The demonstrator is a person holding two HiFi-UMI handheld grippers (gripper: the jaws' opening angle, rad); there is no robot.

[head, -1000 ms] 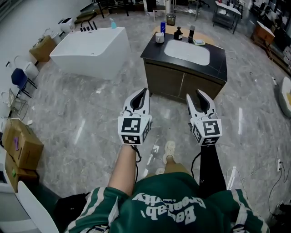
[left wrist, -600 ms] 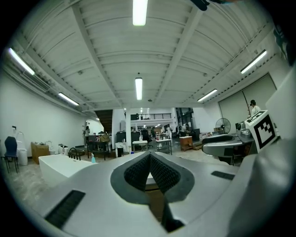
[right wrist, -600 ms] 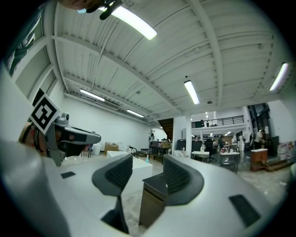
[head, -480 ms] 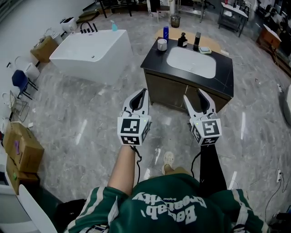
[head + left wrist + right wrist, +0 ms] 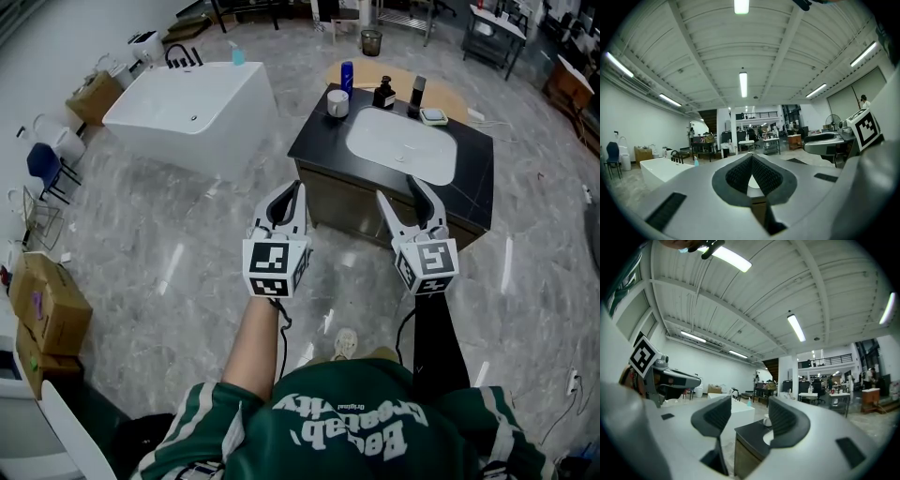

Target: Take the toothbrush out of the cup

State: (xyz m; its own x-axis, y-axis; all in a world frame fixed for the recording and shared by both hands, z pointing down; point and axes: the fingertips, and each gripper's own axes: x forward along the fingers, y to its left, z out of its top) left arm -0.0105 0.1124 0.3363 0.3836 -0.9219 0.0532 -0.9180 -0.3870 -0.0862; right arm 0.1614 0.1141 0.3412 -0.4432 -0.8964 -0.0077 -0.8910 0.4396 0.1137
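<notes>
Left gripper: jaws clenched tip to tip, empty. Right gripper: jaws opening, wider apart than a second ago, nothing between them. Both point toward the black bench, which is nearer than before. The cup stands at the bench's far left corner beside the basin. The toothbrush is too small to make out.
</notes>
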